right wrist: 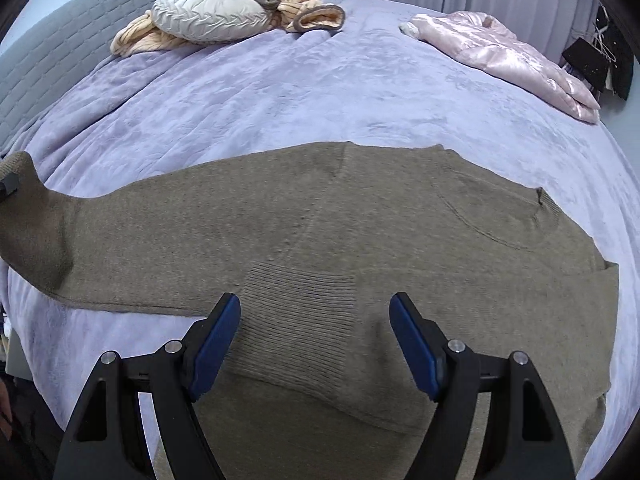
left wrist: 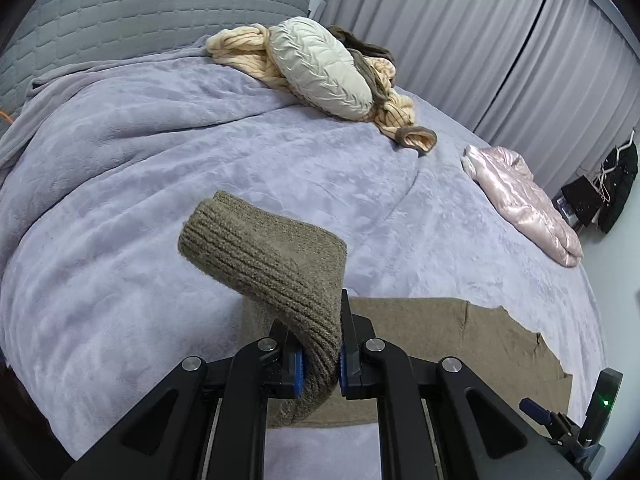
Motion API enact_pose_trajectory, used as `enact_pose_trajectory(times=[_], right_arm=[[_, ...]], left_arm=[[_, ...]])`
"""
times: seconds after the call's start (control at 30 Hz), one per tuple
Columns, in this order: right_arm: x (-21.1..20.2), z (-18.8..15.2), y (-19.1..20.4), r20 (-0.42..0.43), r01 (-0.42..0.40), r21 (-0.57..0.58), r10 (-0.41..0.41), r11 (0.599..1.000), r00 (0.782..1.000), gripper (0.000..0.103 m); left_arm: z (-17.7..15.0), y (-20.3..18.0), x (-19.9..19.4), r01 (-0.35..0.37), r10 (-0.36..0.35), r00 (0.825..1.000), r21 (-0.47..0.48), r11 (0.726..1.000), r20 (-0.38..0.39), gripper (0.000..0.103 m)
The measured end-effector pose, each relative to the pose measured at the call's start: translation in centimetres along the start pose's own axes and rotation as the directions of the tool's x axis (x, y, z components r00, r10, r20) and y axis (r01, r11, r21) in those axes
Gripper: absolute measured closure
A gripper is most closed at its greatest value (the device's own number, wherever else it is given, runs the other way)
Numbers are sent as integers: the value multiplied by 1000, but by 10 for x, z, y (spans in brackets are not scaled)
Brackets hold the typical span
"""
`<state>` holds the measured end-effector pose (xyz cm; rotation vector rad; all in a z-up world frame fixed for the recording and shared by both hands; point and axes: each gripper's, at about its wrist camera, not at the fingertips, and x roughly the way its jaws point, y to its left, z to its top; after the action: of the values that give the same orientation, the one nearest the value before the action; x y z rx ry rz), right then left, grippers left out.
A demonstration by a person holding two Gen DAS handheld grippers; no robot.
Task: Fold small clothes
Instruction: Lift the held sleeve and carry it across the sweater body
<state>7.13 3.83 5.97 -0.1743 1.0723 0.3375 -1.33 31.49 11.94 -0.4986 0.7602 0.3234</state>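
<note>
A brown knit sweater (right wrist: 360,224) lies spread flat on the lavender bed cover (right wrist: 320,92). One sleeve is folded across the body, with its ribbed cuff (right wrist: 298,304) between my right fingers. My right gripper (right wrist: 316,320) is open just above that cuff. My left gripper (left wrist: 320,360) is shut on the other sleeve's ribbed cuff (left wrist: 264,252) and holds it lifted off the bed. The lifted sleeve (right wrist: 28,208) shows at the far left of the right wrist view.
A round cream pillow (left wrist: 320,68) lies on a peach striped garment (left wrist: 240,48) near the grey headboard (left wrist: 140,4). A folded pink satin jacket (left wrist: 524,204) lies at the bed's far right edge. Grey curtains (left wrist: 480,32) hang behind.
</note>
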Motion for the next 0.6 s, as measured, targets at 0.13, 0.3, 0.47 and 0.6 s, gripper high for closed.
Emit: enact_pose_trajectory(times=[0.13,0.3,0.47,0.6], right_arm=[[-8,-7,-33,2,13,44,-13,999,1000,23],[-13,-15,-69,-2,25,77,-24,997,1000,23],[-19,-26,-103,-12,61,69,-61,996,998,23],[-26,-36,-127,-6,76,70,-75,995,997,23]], left_arm=[[-7,-35,6,11,-10,1000,40,999,-27,90],[-19,-78,11,21,-15,998,102,995,-59,90],[-33,-121,18,21,-6,996,164,986,-92,90],[-42,-154,19,25,-3,994,202,979,-108,90]])
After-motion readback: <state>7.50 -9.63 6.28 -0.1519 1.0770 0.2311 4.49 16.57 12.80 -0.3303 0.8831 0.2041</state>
